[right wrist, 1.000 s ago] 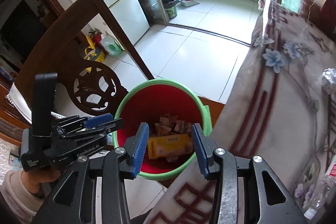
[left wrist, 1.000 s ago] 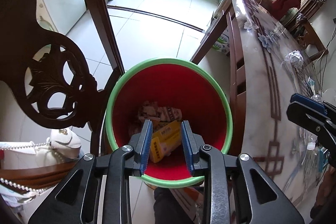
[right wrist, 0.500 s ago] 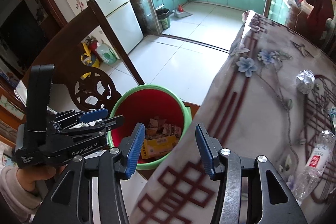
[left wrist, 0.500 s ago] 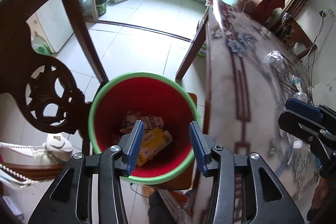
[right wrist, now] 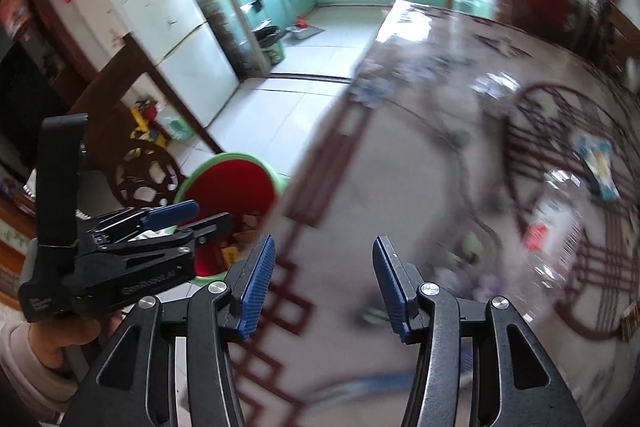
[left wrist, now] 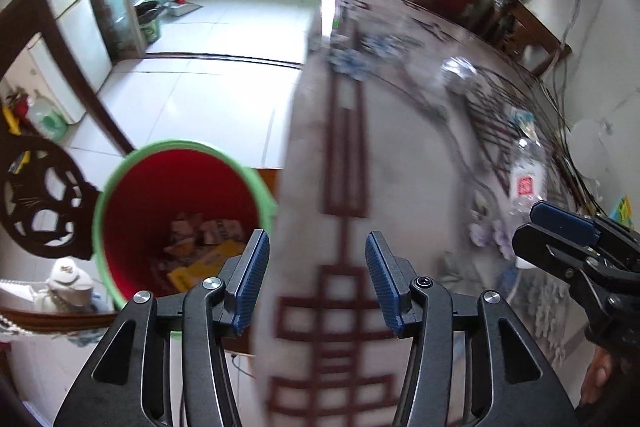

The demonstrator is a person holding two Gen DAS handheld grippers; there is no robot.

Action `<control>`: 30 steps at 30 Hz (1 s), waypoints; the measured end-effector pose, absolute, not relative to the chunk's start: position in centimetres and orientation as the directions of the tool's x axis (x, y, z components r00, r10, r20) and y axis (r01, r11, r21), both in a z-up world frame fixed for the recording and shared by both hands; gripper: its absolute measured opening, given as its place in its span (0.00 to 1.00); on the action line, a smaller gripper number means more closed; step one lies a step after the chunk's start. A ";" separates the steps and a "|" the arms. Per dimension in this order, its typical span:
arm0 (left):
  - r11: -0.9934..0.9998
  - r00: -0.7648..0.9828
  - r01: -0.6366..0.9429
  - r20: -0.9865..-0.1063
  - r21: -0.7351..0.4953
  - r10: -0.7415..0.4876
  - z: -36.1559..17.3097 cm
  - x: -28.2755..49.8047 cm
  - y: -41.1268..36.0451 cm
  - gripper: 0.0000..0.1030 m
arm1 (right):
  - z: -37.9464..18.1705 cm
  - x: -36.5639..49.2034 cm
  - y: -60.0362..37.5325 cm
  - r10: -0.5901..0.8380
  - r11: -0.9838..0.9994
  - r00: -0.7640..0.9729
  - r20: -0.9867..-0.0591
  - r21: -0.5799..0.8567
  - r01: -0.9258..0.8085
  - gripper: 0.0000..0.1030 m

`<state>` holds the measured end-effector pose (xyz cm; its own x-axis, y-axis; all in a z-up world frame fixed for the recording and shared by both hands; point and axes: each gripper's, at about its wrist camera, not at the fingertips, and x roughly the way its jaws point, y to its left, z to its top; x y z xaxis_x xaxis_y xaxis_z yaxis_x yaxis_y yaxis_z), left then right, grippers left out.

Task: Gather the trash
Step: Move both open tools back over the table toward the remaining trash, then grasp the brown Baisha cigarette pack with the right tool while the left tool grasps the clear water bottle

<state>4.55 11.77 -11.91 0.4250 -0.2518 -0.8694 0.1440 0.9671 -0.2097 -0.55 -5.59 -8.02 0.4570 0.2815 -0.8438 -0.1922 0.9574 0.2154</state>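
A red bin with a green rim (left wrist: 120, 183) stands on the floor at the table's left edge, with yellow and paper trash (left wrist: 204, 247) inside; it shows too in the right wrist view (right wrist: 228, 183). My left gripper (left wrist: 316, 279) is open and empty above the table edge. My right gripper (right wrist: 324, 279) is open and empty over the table. A clear plastic bottle with a red label (right wrist: 556, 227) lies on the table to the right, also in the left wrist view (left wrist: 526, 179). A crumpled foil ball (left wrist: 458, 71) sits farther back.
The patterned tablecloth (left wrist: 400, 167) covers the table. A carved wooden chair (left wrist: 44, 187) stands left of the bin. A blue and yellow wrapper (right wrist: 598, 163) lies at the table's right. A fridge (right wrist: 160, 27) and tiled floor (left wrist: 208, 87) lie beyond.
Both grippers have swung right from above the bin to over the table, and both jaws have opened wider. The yellow box stays in the bin.
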 end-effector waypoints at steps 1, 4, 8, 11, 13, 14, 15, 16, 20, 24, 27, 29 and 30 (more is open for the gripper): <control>0.966 0.421 0.152 -0.871 -0.209 -0.255 -11.9 4.4 11.0 0.47 | -8.3 -0.9 -7.1 0.265 0.963 0.458 -0.849 0.212 -0.165 0.48; 0.960 0.402 0.187 -0.876 -0.208 -0.268 -12.0 3.9 8.1 0.47 | -9.1 -1.7 -11.6 0.219 0.975 0.461 -0.860 0.206 -0.079 0.48; 0.952 0.384 0.222 -0.878 -0.212 -0.285 -12.0 3.4 4.6 0.48 | -10.0 -3.4 -19.3 0.113 0.985 0.471 -0.875 0.160 0.061 0.48; 0.946 0.376 0.247 -0.879 -0.210 -0.293 -11.8 3.1 2.0 0.48 | -10.8 -5.0 -25.6 0.041 0.970 0.466 -0.884 0.147 0.194 0.48; 0.943 0.376 0.261 -0.878 -0.205 -0.295 -11.5 2.9 0.6 0.48 | -11.1 -6.0 -29.7 0.002 0.942 0.466 -0.885 0.157 0.295 0.49; 0.941 0.377 0.268 -0.877 -0.205 -0.298 -11.4 2.8 -0.1 0.48 | -11.3 -6.4 -31.7 -0.017 0.922 0.467 -0.884 0.166 0.349 0.50; 0.941 0.377 0.270 -0.877 -0.205 -0.299 -11.3 2.8 -0.6 0.48 | -11.5 -7.0 -33.4 -0.036 0.901 0.469 -0.882 0.174 0.397 0.52; 0.940 0.378 0.273 -0.876 -0.205 -0.300 -11.3 2.8 -1.3 0.48 | -11.7 -7.4 -35.2 -0.056 0.878 0.472 -0.880 0.182 0.443 0.53; 0.941 0.378 0.270 -0.877 -0.201 -0.296 -11.1 2.7 -3.3 0.48 | -12.5 -7.9 -40.3 -0.108 0.815 0.464 -0.879 0.189 0.547 0.55; 0.944 0.379 0.272 -0.881 -0.187 -0.284 -11.0 2.7 -5.0 0.49 | -13.3 -7.9 -43.5 -0.161 0.761 0.464 -0.871 0.190 0.620 0.58; 0.948 0.385 0.264 -0.882 -0.178 -0.273 -10.8 2.9 -5.7 0.62 | -14.5 -7.0 -45.1 -0.162 0.738 0.445 -0.881 0.191 0.647 0.59; 0.951 0.400 0.256 -0.877 -0.173 -0.267 -10.5 3.2 -6.1 0.64 | -15.6 -6.0 -46.0 -0.128 0.729 0.435 -0.891 0.213 0.650 0.59; 0.952 0.402 0.254 -0.877 -0.171 -0.264 -10.4 3.5 -6.3 0.64 | -16.0 -5.6 -46.3 -0.115 0.727 0.432 -0.894 0.221 0.650 0.59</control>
<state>3.47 -6.31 -10.36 0.4021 -0.2645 -0.8766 0.2543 0.9520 -0.1706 -5.64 -46.29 -15.99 0.4323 -0.1148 -0.8944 0.6499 0.7273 0.2208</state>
